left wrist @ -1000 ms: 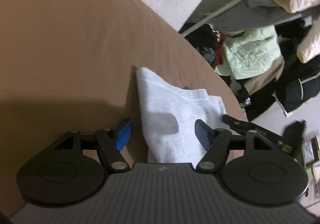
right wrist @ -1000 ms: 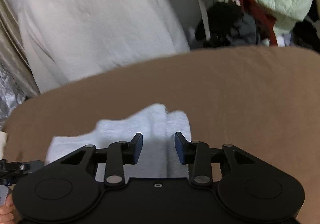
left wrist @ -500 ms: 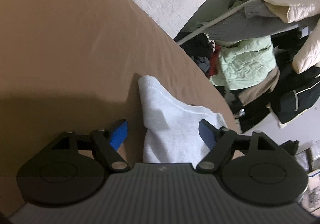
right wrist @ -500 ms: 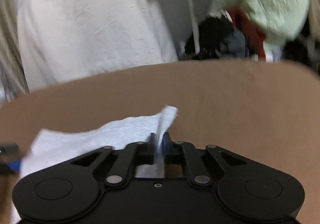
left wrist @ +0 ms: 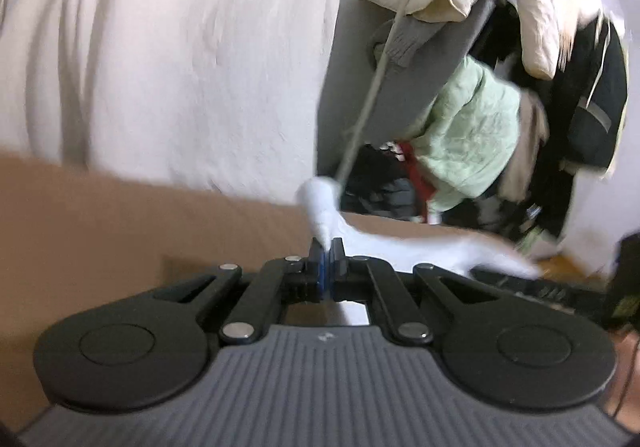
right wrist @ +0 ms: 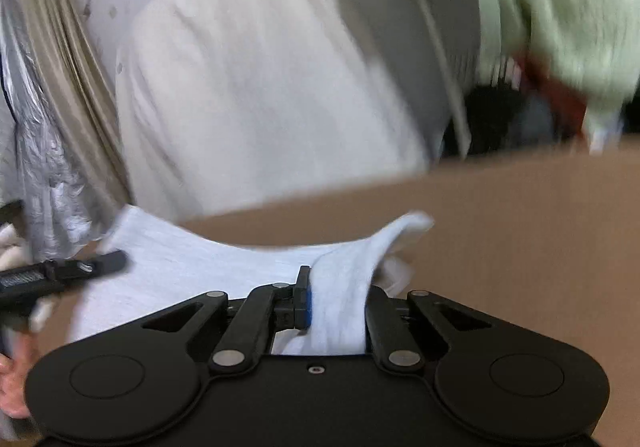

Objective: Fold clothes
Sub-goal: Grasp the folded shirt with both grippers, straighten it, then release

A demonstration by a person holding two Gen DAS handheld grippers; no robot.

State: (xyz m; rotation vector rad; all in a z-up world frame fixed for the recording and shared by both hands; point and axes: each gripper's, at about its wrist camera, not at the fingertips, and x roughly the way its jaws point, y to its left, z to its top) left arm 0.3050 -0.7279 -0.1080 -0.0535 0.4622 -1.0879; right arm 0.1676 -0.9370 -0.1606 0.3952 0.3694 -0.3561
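Left black two-finger claw (left wrist: 326, 261) pinched tight on a corner of the pale grey knit garment (left wrist: 400, 243); right black two-finger claw (right wrist: 336, 299) clamped over a thicker bunch of that cloth (right wrist: 200, 263). Garment slung between both, lifted just above the brown flat sheet-covered surface (right wrist: 520, 231). Thin left bite likely to slip under tension; bunched right grip may drag hidden layers, skewing the fold. Beyond, hanging white fabric (left wrist: 180, 47), blurred.

You worked over a brown sheet (left wrist: 120, 215), a white curtain (left wrist: 180, 59) hung behind it, a grey wall (right wrist: 380, 7) beside that, a pale green jacket (left wrist: 472, 135) and dark coats (left wrist: 596, 119) crowded your right, everything blurred.
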